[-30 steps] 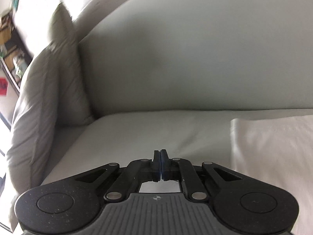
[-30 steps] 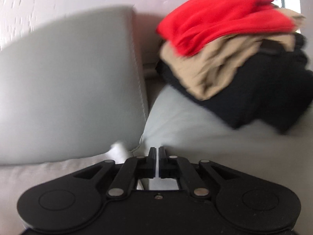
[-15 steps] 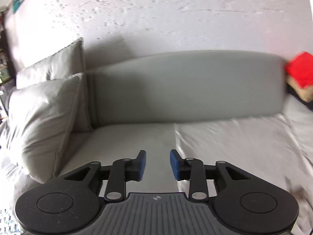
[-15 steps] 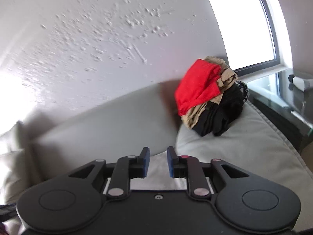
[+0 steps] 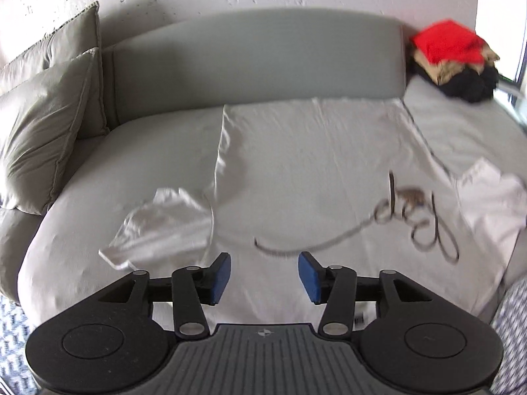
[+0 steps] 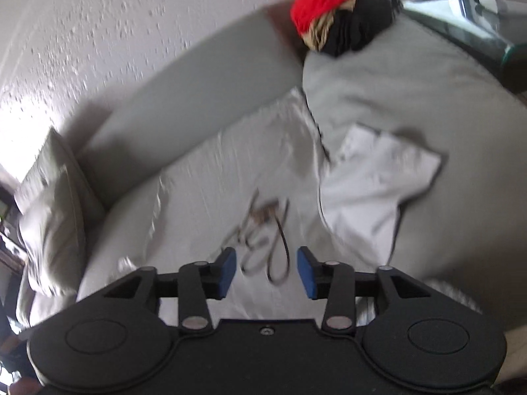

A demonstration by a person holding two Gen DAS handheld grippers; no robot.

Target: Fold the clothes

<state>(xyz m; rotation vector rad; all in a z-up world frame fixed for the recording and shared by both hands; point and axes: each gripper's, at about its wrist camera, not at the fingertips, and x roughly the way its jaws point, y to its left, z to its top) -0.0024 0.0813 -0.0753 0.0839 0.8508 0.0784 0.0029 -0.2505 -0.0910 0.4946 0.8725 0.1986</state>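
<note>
A white T-shirt (image 5: pixel 306 168) with dark cursive lettering lies spread flat on the grey sofa seat (image 5: pixel 138 154), hem toward the backrest and both sleeves out to the sides. In the right wrist view the same T-shirt (image 6: pixel 250 171) runs up the middle, with one sleeve (image 6: pixel 378 177) to the right. My left gripper (image 5: pixel 264 276) hangs above the shirt's near end, its jaws opening with nothing between them. My right gripper (image 6: pixel 266 271) hovers above the lettering, its jaws opening too and holding nothing.
A pile of red, tan and black clothes (image 5: pixel 454 59) sits at the sofa's far right end, seen also as clothes (image 6: pixel 342 10) in the right wrist view. Two grey pillows (image 5: pixel 42 112) lean at the left end. A glass side table (image 6: pixel 477 29) stands right of the sofa.
Both grippers have pulled back and up from the backrest and tilted downward, bringing the whole spread shirt into view. Both pairs of jaws went from shut to open.
</note>
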